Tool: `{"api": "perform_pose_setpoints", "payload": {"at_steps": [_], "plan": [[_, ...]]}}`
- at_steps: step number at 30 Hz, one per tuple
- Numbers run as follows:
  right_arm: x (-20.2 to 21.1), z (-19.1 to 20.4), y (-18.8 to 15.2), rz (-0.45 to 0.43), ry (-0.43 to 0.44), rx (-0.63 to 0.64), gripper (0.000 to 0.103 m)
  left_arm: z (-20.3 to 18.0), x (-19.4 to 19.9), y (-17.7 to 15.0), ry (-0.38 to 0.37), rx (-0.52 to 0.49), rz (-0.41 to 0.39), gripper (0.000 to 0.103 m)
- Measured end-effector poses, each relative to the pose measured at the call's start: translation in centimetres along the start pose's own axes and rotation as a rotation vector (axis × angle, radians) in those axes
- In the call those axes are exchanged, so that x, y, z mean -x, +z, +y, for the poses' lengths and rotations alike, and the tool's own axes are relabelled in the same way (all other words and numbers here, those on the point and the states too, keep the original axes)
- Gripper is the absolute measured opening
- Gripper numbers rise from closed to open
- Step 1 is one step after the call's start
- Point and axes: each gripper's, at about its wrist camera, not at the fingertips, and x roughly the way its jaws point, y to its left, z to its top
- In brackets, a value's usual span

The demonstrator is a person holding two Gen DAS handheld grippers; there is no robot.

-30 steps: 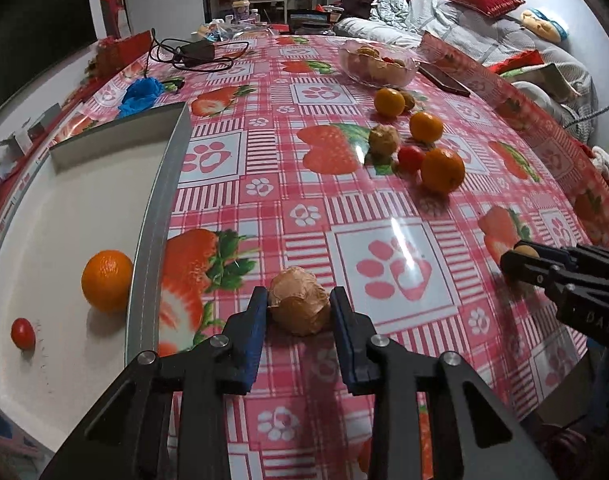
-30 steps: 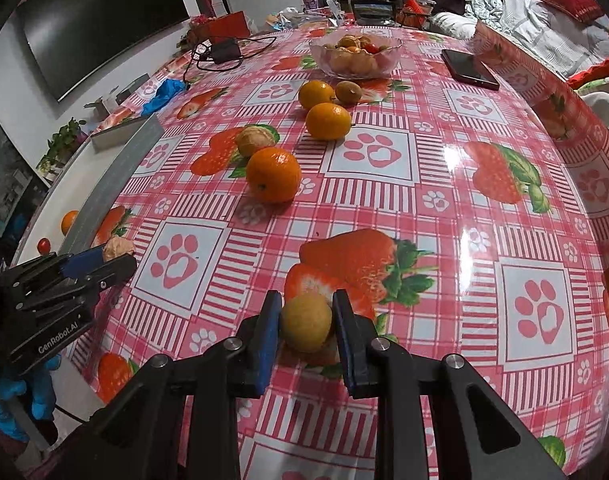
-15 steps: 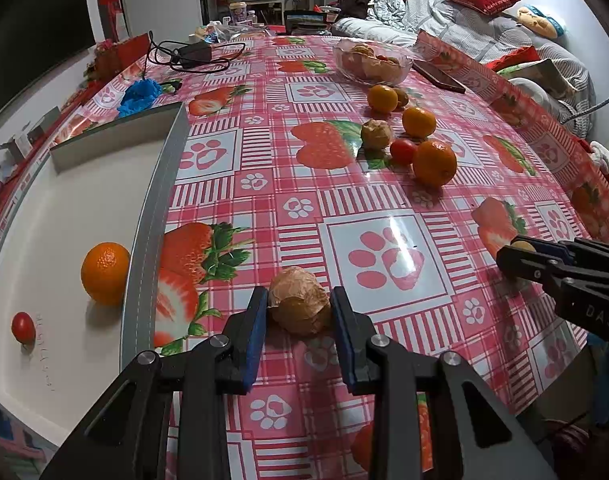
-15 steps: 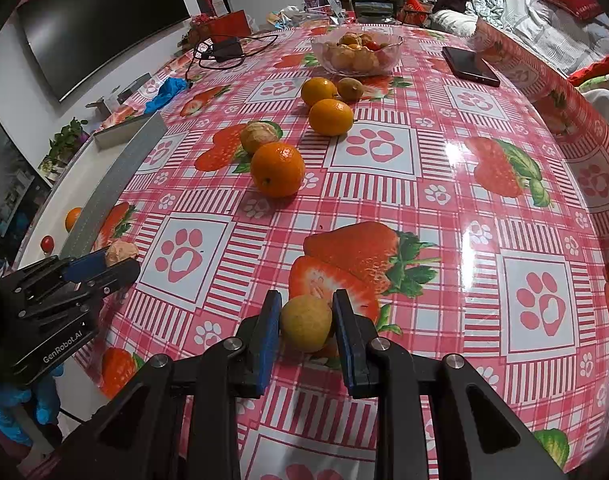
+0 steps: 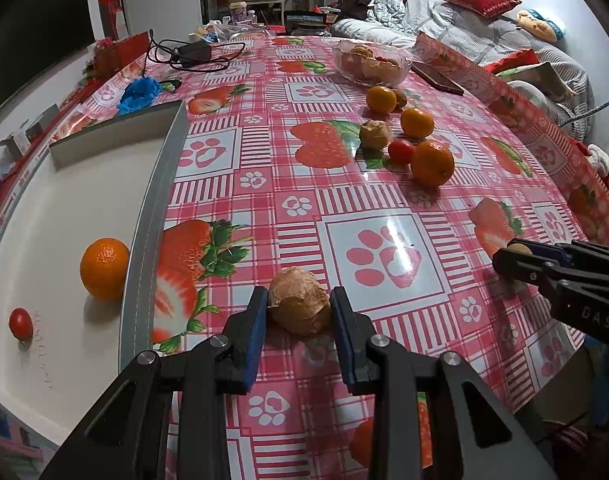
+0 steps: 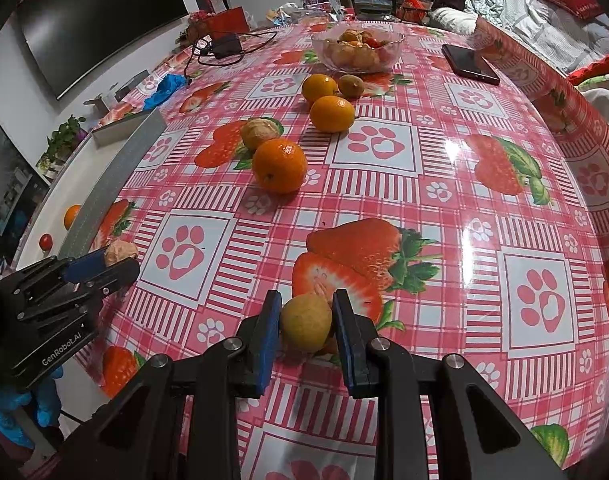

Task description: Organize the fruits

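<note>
Pink checked cloth [image 5: 384, 208] with strawberries and paw prints covers our worktop, and a sofa heaped with bedding and a red cushion [image 5: 480, 2] stands behind it. At our left lies a white tray [image 5: 64, 200] with a grey rim; an orange [image 5: 104, 268] and a cherry tomato [image 5: 20, 323] sit in it, well apart.

Our left gripper [image 5: 299, 312] has its fingers clamped on a wrinkled brown fruit [image 5: 300, 306], just beside the tray's rim and low over the cloth; we cannot tell whether it touches. Our right gripper [image 6: 306, 328] has its fingers clamped on a small yellow fruit [image 6: 306, 322], over a printed strawberry near the worktop's near edge. In the right view a blue-gloved hand [image 6: 20, 408] shows beneath the left gripper.

Further back, loose fruit lies on the cloth: a large orange [image 6: 279, 165] with another wrinkled fruit [image 6: 259, 132] just behind it, and a red tomato [image 5: 400, 151] beside them, seen only from the left. Beyond are two more oranges [image 6: 331, 113] and a small brownish fruit [image 6: 351, 85]. A glass bowl [image 6: 358, 54] of mixed fruit stands behind those, a dark phone [image 6: 470, 64] to its right, and a black charger with cable [image 5: 192, 54] and a blue crumpled thing [image 5: 138, 90] toward the far left.
</note>
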Motion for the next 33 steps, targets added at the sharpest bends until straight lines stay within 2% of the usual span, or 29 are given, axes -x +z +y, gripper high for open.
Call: {"api": "perform_pose_setpoints", "payload": {"at_steps": [11,21,26,33], "plan": [[0.2,0.5,0.4,0.016,0.011,-0.011,0.028,0.2,0.6,-0.1,-0.042,0.013,0.013,0.035],[1.1,2.4,1.9,0.003,0.026,0.013,0.028,0.7,3.5,1.4,-0.073,0.009,-0.041,0.035],[1.8,4.5,3.5,-0.016,0.028,0.066,0.028,2.7,5.8,2.9,-0.062,0.023,-0.091,0.035],[2.2,9.6,6.4,-0.053,0.054,0.179,0.028,7.0,9.3,4.7,-0.001,0.046,-0.172,0.035]]}}
